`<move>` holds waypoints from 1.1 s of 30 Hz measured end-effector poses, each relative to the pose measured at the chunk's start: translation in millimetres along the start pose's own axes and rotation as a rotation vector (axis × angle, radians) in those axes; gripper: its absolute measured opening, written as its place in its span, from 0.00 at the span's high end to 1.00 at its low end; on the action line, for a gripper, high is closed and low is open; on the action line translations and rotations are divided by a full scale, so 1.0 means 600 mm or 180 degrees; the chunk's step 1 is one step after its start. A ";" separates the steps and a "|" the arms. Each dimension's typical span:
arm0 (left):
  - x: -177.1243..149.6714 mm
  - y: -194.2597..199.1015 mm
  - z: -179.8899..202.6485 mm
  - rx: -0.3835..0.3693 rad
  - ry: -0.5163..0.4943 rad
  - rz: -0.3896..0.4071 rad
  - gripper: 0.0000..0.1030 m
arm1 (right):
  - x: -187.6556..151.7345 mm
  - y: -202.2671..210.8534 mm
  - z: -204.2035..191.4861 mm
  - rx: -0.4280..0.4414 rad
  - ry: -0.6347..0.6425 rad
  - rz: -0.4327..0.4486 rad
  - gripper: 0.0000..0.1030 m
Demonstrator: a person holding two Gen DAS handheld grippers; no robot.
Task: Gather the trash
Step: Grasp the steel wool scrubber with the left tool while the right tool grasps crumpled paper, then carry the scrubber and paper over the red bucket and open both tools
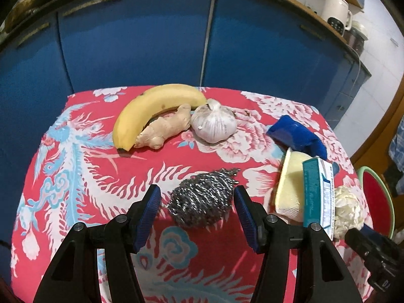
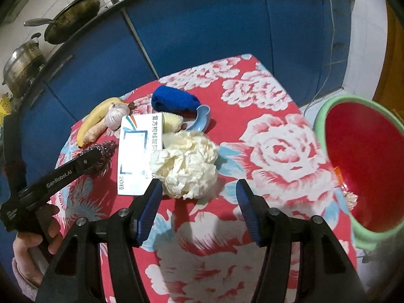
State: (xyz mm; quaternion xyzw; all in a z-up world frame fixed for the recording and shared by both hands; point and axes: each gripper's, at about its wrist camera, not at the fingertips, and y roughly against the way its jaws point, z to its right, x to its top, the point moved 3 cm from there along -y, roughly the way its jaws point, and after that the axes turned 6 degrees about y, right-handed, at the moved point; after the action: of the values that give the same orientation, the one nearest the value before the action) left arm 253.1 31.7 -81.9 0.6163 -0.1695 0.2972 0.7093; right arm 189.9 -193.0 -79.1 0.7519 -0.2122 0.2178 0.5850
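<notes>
I hold my right gripper tipped down with its blue ribbed jaws partly spread and gripping nothing, lined up on the crumpled cream-white paper wad just ahead, soft, creased trash that should crush easily. My left gripper is likewise half open and empty, framing the springy coiled steel-wire scourer. Beyond lie the flat white-and-teal cardboard box and, off the table's right edge, the smooth green-rimmed red plastic basin, probably the bin.
</notes>
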 end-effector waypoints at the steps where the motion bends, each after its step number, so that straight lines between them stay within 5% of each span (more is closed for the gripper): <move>1: -0.001 -0.003 -0.002 -0.0017 0.0014 -0.0004 0.40 | -0.001 -0.003 -0.001 0.0007 -0.0002 -0.0001 0.41; 4: -0.003 -0.008 -0.003 -0.0082 0.0023 -0.0049 0.43 | -0.001 -0.009 -0.002 0.0026 0.0002 0.0003 0.42; 6: -0.005 -0.010 -0.001 -0.0163 0.0032 -0.0087 0.54 | -0.001 -0.012 -0.001 0.0030 0.0014 -0.0002 0.54; 13: -0.006 -0.001 0.001 -0.0221 0.0042 -0.0069 0.60 | -0.001 0.000 -0.002 0.0000 0.0096 0.0093 0.82; 33: -0.020 0.105 0.066 -0.0476 -0.0128 0.0162 0.60 | -0.011 0.112 0.029 0.0006 0.0044 0.0521 0.86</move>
State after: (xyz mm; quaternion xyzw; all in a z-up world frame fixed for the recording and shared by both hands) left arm 209.0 -5.4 -33.2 0.5630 -0.2209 0.2892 0.7420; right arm 147.3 -224.5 -34.0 0.7311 -0.2686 0.2704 0.5660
